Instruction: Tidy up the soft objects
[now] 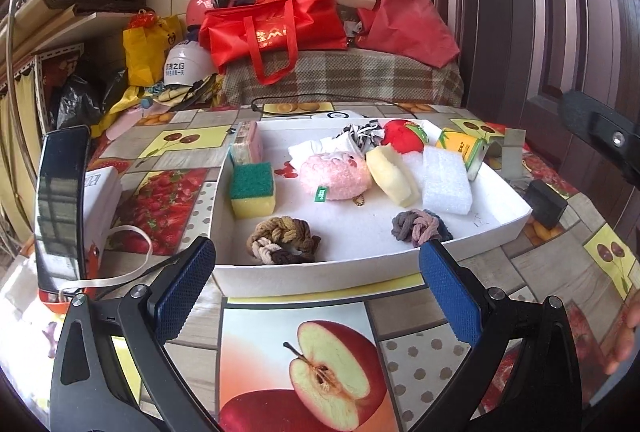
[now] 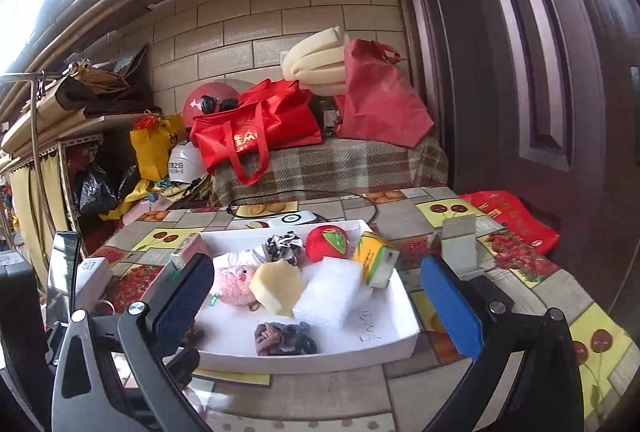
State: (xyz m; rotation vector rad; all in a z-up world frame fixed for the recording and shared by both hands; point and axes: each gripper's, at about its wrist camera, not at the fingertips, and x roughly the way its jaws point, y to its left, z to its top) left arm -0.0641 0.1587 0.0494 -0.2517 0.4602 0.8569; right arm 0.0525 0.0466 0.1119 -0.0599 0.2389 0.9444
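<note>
A white tray (image 1: 496, 236) holds soft objects: a green-and-yellow sponge (image 1: 253, 189), a pink plush (image 1: 335, 176), a cream foam wedge (image 1: 390, 174), a white foam block (image 1: 446, 181), a red plush apple (image 1: 404, 135), a brown braided scrunchie (image 1: 283, 240) and a grey-pink scrunchie (image 1: 420, 226). My left gripper (image 1: 316, 284) is open and empty just in front of the tray's near edge. My right gripper (image 2: 316, 296) is open and empty above the tray (image 2: 404, 344), over the grey scrunchie (image 2: 284, 338) and foam block (image 2: 332, 296).
A phone (image 1: 60, 208) stands on a stand at the left. A black block (image 1: 545, 203) and a grey holder (image 1: 514, 152) sit right of the tray. A yellow-green carton (image 1: 464, 148) leans at the tray's back right. Red bags (image 1: 276, 28) lie behind the table.
</note>
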